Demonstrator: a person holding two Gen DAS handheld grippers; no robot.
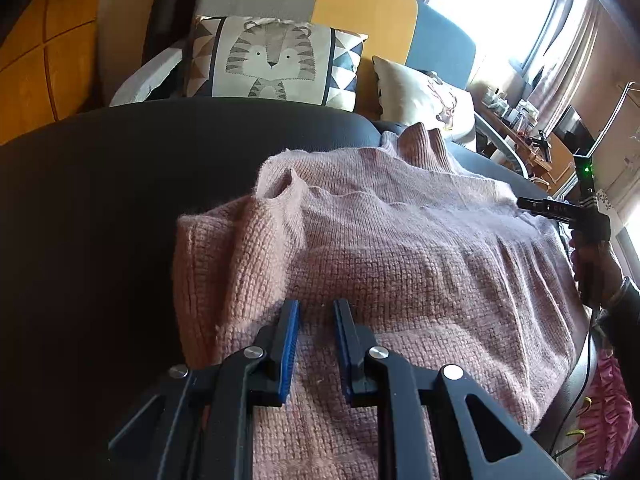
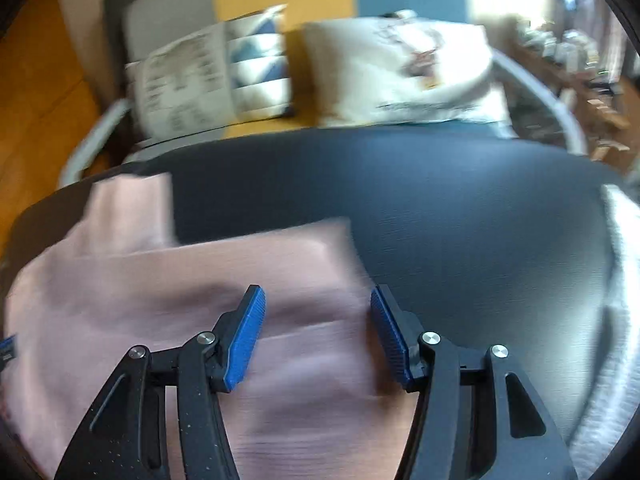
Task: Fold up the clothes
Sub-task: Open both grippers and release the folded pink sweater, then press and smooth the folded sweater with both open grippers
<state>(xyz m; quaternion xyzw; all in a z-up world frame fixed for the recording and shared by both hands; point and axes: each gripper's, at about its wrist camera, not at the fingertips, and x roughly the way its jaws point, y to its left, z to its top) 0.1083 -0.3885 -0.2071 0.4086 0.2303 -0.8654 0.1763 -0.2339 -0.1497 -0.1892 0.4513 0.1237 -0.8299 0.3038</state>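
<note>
While both tools (image 1: 316, 312) (image 2: 318, 304) gape, the pink sweater (image 1: 400, 264) lies flat.

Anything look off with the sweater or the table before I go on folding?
Nothing damaged or spilled. The pink sweater is only rumpled: its left edge is bunched into a thick roll, with ripples across the middle. The right wrist view is motion-blurred.

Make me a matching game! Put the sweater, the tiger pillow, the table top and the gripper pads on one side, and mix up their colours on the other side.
Things:
1. sweater
2. tiger pillow
3. table top
4. gripper pads

Colours:
A. blue
B. dark, nearly black
C. dusty pink
D. cream with grey stripes

Right pairs: 1-C, 2-D, 3-B, 4-A
</note>
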